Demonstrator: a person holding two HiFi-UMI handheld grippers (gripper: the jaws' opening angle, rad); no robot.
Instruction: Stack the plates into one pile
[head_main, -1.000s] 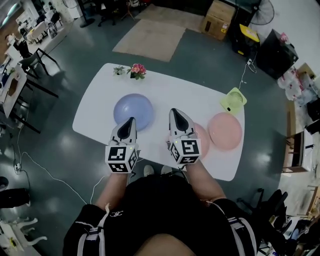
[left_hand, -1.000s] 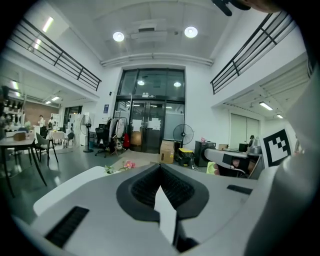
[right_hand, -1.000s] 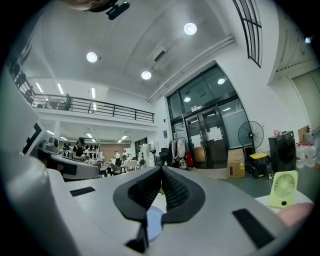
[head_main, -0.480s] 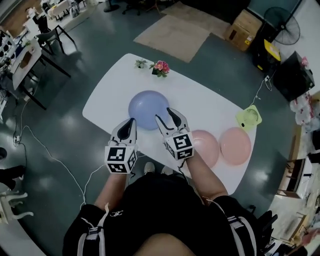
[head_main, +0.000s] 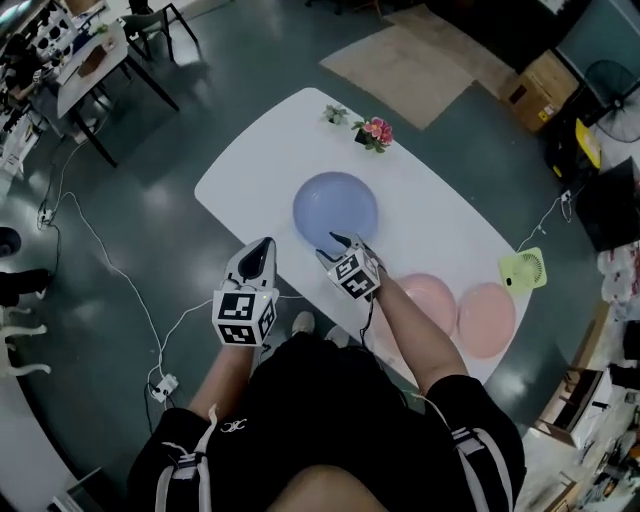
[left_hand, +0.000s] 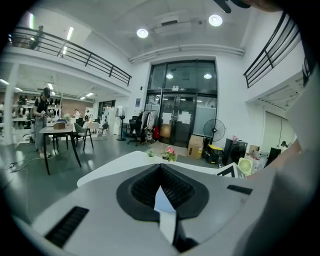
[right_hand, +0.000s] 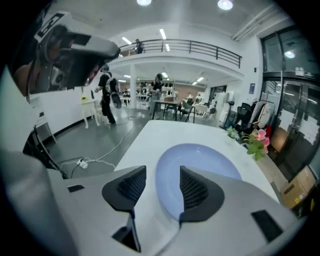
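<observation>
Three plates: blue plate (head_main: 336, 210), near pink plate (head_main: 432, 298) and far pink plate (head_main: 488, 318), each lying flat on the white counter (head_main: 250, 165); none is stacked on another.
Blue plate place: mid-counter, well apart from the two pink ones.
Pink plates place: just beside each other toward the counter's right end; whether their rims touch I cannot tell.
Right hand-held gripper (head_main: 331, 248): released. Its jaws have just been opening and stand wide apart. It sits at the near rim of the blue plate. In the right gripper view (right_hand: 162, 170) the plate shows through the gap, and the pads do not press on it.
Left hand-held gripper (head_main: 263, 243): clenched, jaws together with nothing held (left_hand: 160, 169). It is at the counter's near edge, left of the blue plate and not touching it.
Flowers (head_main: 375, 131): at the far edge of the counter.
Fan (head_main: 527, 270): green, at the counter's right end near the far pink plate.
</observation>
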